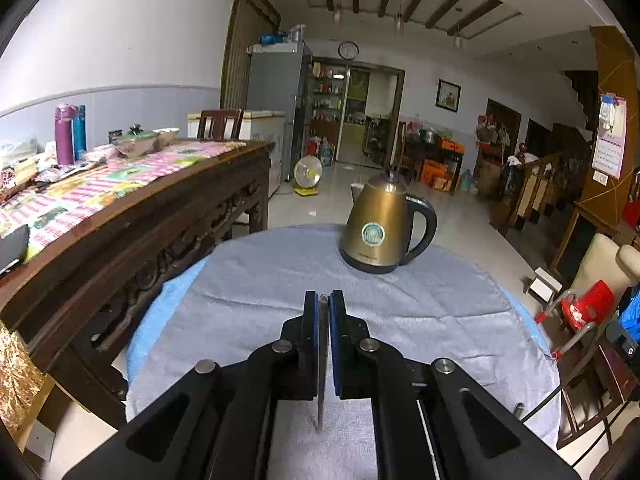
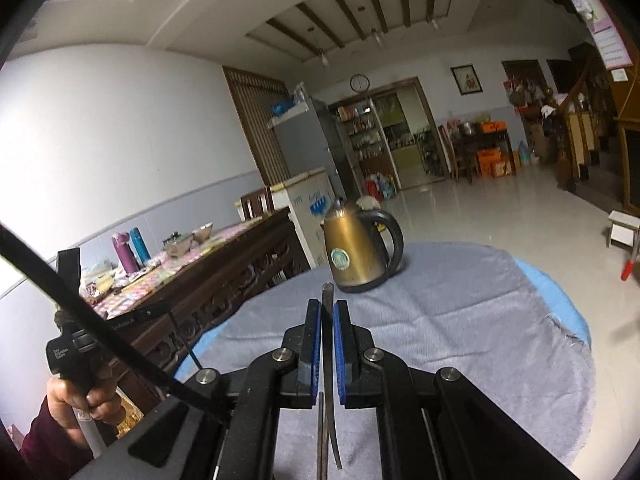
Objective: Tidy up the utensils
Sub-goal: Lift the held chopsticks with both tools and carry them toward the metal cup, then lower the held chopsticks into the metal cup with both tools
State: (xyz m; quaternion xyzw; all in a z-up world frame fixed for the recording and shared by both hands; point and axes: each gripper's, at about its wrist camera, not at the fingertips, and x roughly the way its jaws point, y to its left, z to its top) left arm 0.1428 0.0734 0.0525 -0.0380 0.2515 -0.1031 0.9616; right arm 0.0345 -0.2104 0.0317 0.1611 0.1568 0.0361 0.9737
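1. Grey towelling cloth [image 1: 400, 320] covered the round table, with a light blue layer [image 1: 168, 300] showing at its edges, in both wrist views.
2. The left gripper [image 1: 323, 300] was clamped on a thin metal utensil [image 1: 322, 360], seen edge-on like a flat blade, which ran between the blue pads and hung down below them above the cloth.
3. The right gripper [image 2: 329, 308] was likewise closed on slim dark utensils [image 2: 328, 344]; one tip stuck out past the fingertips and the lower ends trailed toward the camera. What kind of utensils they were could not be told.
4. A bronze-coloured electric kettle [image 1: 380, 224] with a black handle stood upright on the far side of the cloth, apart from both grippers.
5. In the right wrist view, a person's hand [image 2: 86, 396] in a dark red sleeve gripped the handle of the other tool at the lower left.
6. A carved dark wooden table [image 1: 160, 220] stood just beside the round one, its patterned cloth carrying a purple flask [image 1: 65, 134], a blue flask [image 1: 80, 130] and bowls.
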